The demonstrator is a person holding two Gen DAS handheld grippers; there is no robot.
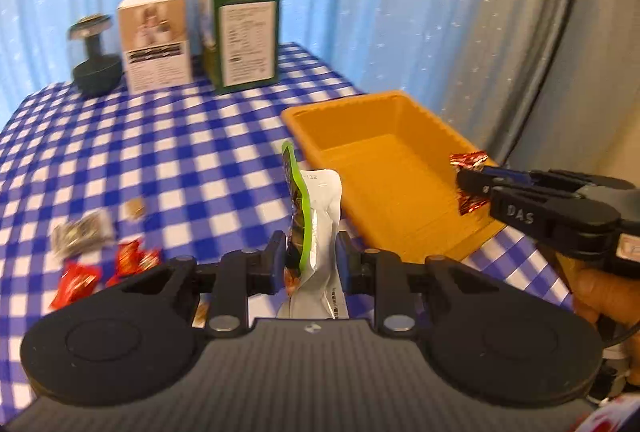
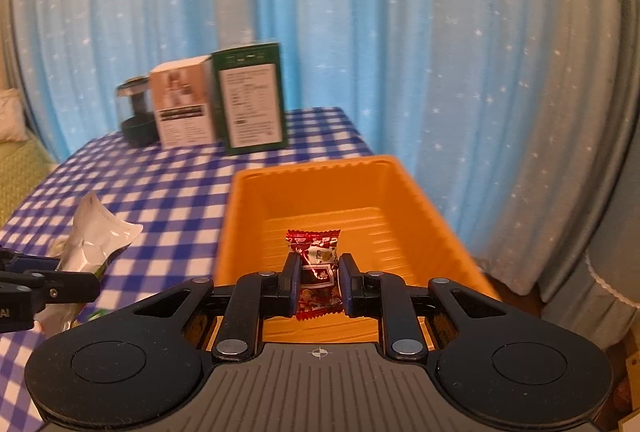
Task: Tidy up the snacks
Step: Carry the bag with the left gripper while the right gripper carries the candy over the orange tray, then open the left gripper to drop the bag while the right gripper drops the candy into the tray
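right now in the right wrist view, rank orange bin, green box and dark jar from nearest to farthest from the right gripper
1. orange bin, just ahead of the right gripper
2. green box, far left of centre
3. dark jar, farthest left, at the table's back

I see warm, even indoor light in both wrist views, with soft shadows. Motion blur smears the checked tablecloth [image 1: 160, 152] and the boxes [image 1: 240, 36] at the back. Fisheye bending curves the curtain [image 2: 400, 32] folds, and the corners go dark.

two cartons [image 1: 200, 36] and a dark jar [image 1: 95, 60] before blue curtains [image 2: 360, 32]
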